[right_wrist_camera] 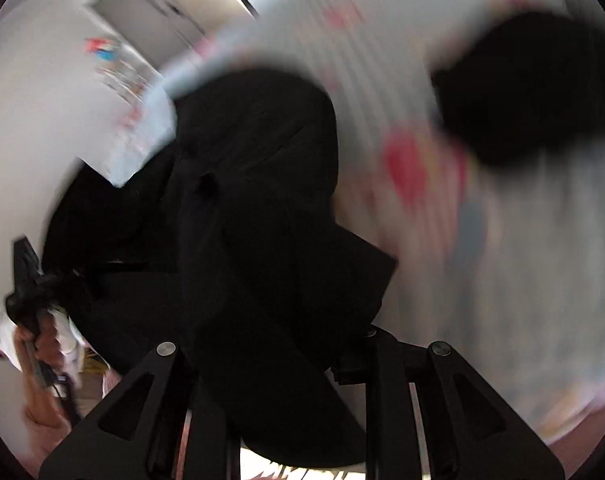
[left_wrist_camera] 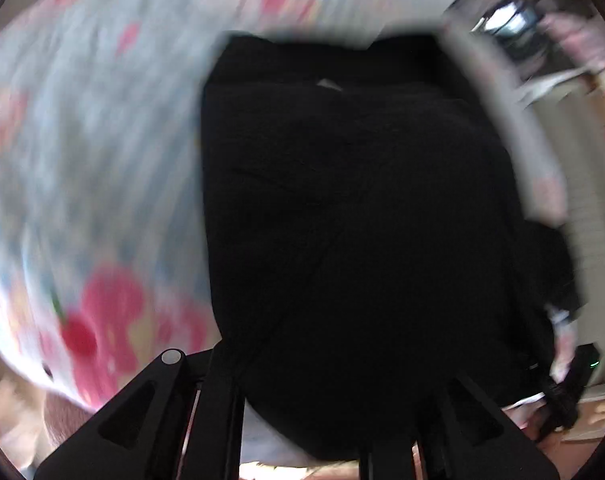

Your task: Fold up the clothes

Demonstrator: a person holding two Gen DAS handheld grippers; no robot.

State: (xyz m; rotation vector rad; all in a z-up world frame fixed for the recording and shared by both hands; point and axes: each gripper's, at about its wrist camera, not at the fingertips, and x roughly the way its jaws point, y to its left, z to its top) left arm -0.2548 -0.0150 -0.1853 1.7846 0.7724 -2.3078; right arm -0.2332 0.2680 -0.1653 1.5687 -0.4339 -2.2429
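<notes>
A black garment [left_wrist_camera: 354, 208] hangs in front of my left gripper [left_wrist_camera: 302, 420]; its bunched cloth runs down between the fingers, which are shut on it. In the right wrist view the same black garment [right_wrist_camera: 254, 220] drapes over and between the fingers of my right gripper [right_wrist_camera: 282, 400], which is shut on it. The cloth hides both sets of fingertips. The other hand-held gripper [right_wrist_camera: 30, 288] shows at the left, gripped by a hand. Both views are heavily motion-blurred.
A bed sheet with pink and red flowers on pale blue [left_wrist_camera: 82, 160] lies beneath. A second black cloth heap [right_wrist_camera: 534, 88] lies on it at the upper right. A white wall and cupboards [right_wrist_camera: 42, 120] are behind.
</notes>
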